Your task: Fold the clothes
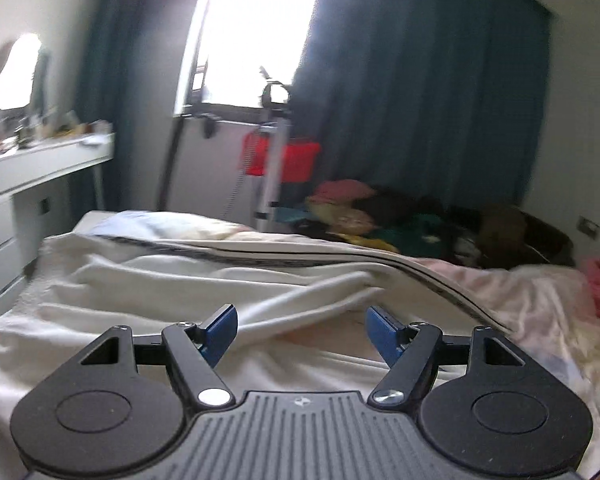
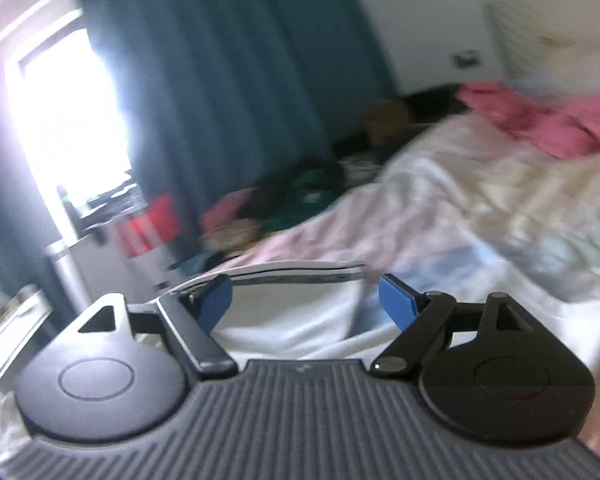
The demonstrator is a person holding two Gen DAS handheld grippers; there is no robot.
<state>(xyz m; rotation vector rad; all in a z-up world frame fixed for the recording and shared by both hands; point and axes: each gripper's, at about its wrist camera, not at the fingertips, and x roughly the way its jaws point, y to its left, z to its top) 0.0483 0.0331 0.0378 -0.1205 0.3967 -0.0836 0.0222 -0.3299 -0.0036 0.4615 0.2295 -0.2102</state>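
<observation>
Garment (image 1: pixel 188 280) lengthwise across bed (image 1: pixel 520 292)

Soft, matt, creased cloth for the white garment (image 1: pixel 148 280), dark-striped along its edge. Matt black plastic with ribbed grey housing and smooth blue pads (image 1: pixel 220 330) on the left gripper (image 1: pixel 302 332), shiny metal screws at the joints. Heavy matt teal fabric in the far curtain (image 1: pixel 420 100); faintly satiny pale pink sheet (image 2: pixel 440 200).

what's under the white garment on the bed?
The white garment lies on a pale pink floral bedsheet, which shows past its striped edge. Whatever sits directly beneath the garment is covered. Both the left gripper and right gripper are open above it.
</observation>
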